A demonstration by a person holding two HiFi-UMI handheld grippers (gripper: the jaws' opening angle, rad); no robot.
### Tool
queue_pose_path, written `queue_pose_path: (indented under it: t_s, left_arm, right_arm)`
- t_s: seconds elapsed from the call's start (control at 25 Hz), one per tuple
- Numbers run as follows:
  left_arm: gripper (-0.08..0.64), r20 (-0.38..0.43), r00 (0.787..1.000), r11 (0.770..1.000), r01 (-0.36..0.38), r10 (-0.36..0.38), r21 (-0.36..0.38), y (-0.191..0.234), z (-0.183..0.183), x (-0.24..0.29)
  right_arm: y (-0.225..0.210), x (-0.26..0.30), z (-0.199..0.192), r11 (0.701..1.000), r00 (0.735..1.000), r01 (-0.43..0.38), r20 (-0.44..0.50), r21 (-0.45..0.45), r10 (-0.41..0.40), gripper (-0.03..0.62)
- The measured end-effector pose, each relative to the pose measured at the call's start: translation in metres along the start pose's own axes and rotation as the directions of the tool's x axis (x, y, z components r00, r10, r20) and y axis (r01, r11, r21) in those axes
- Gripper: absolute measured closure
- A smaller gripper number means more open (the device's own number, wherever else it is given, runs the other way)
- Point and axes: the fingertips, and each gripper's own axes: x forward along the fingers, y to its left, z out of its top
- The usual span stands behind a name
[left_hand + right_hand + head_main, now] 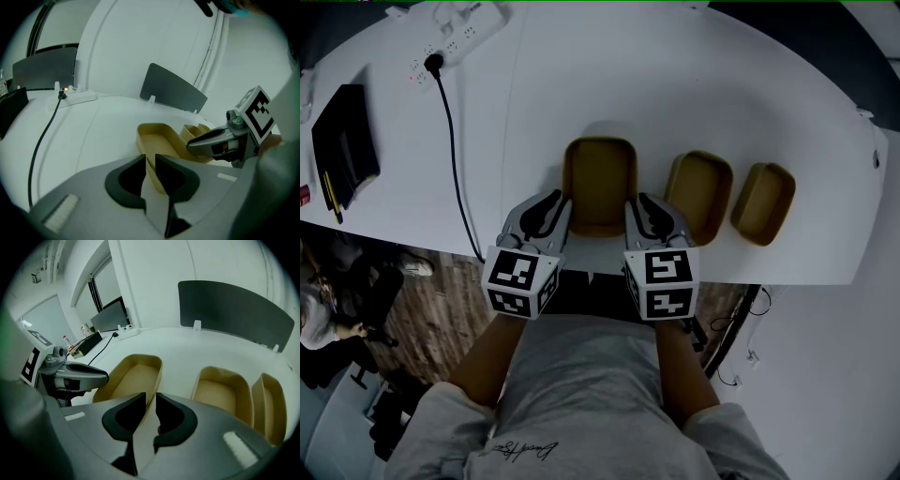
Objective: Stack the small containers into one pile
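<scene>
At the near edge of the white surface (675,84), the left gripper (150,161) and the right gripper (151,401) sit astride the two long walls of the large tan container (600,183), one on each side. Each gripper's jaws stand slightly apart, with the container's thin wall upright in the narrow gap. The right gripper's pads do not press on the wall. To the right, just beside the large container, lies the medium container (700,192). The small container (763,202) lies just beyond that, so the three form a row. Each shows a bare floor. Farther back on the left, a black cable (450,122) runs to a white power strip (459,33).
</scene>
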Motion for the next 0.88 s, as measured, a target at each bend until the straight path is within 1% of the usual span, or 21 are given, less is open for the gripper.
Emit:
queue_pose_path:
  t_s: [0.12,0.36,0.52,0.64,0.88]
  left_arm:
    - [0.494,-0.005,1.0,1.0,0.001,-0.001,0.002,0.0012,-0.0008,0.0012]
    - [0.489,-0.004,1.0,1.0,-0.01,0.01,-0.003,0.0053,-0.0003,-0.0016]
    - [0.491,-0.025,1.0,1.0,0.014,-0.015,-0.022,0.0046,-0.0015,0.003]
    - [0.503,-0.038,0.999,0.999,0.017,-0.018,-0.035,0.0033,0.0,0.0047]
    - [0.514,-0.032,0.999,1.0,0.012,-0.013,-0.024,0.0045,0.0022,0.0016]
  right_arm:
    - [0.0029,0.0033,0.0019,1.0,1.0,0.005,-0.018,-0.005,-0.005,0.52]
    - [0.0052,0.005,0.0032,0.999,0.999,0.016,-0.041,-0.029,-0.017,0.522]
    - [0.0067,0.0057,0.0032,0.999,0.999,0.023,-0.044,-0.036,-0.025,0.525]
    - [0.0082,0.0057,0.0036,0.999,0.999,0.024,-0.044,-0.034,-0.026,0.531]
    - [0.0089,0.0028,0.0062,1.0,1.0,0.02,-0.02,-0.009,-0.02,0.537]
